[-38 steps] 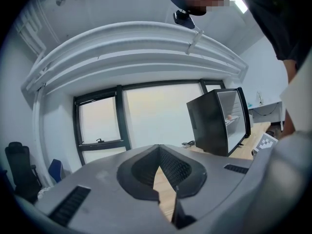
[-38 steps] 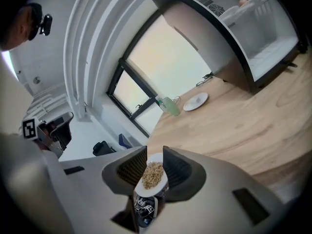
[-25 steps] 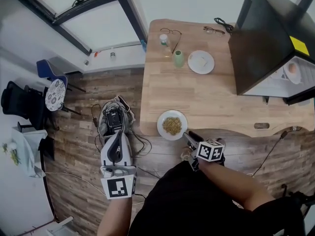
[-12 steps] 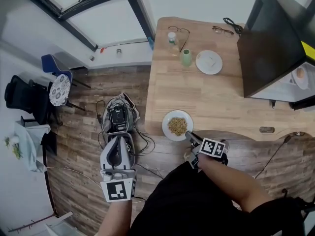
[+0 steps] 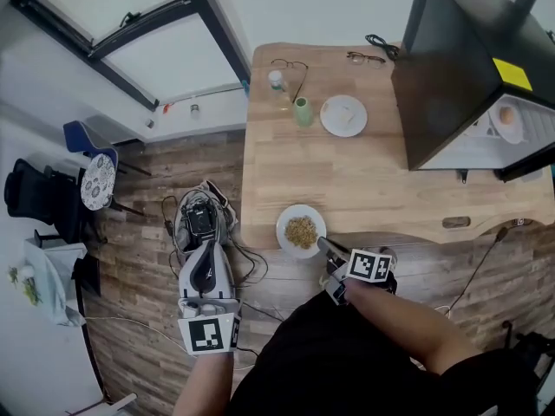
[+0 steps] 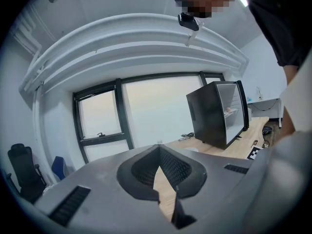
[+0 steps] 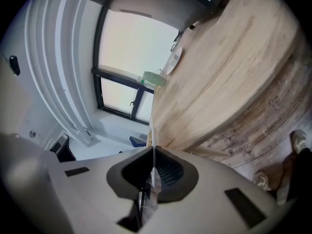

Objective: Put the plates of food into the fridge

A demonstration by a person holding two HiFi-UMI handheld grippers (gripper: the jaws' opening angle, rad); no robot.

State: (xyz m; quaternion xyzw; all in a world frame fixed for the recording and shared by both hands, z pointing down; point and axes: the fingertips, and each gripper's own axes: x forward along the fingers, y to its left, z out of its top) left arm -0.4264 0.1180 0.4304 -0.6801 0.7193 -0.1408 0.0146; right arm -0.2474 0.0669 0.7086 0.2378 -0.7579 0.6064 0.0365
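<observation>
Clamping onto the plate's rim.
Closing right gripper [image 5: 323,245] jaws over the near rim of the round white plate of yellowish food [image 5: 301,230], sitting at the light wooden table [image 5: 347,172] edge; holding left gripper [image 5: 208,246] pinched together, empty, beside the table.

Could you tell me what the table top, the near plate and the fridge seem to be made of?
The table top: light matt wood, visible grain and plank seams. The near plate: probably glazed ceramic, white, smooth, thin-rimmed; possibly melamine. The fridge: black casing, likely painted metal or plastic; slight sheen.
</observation>
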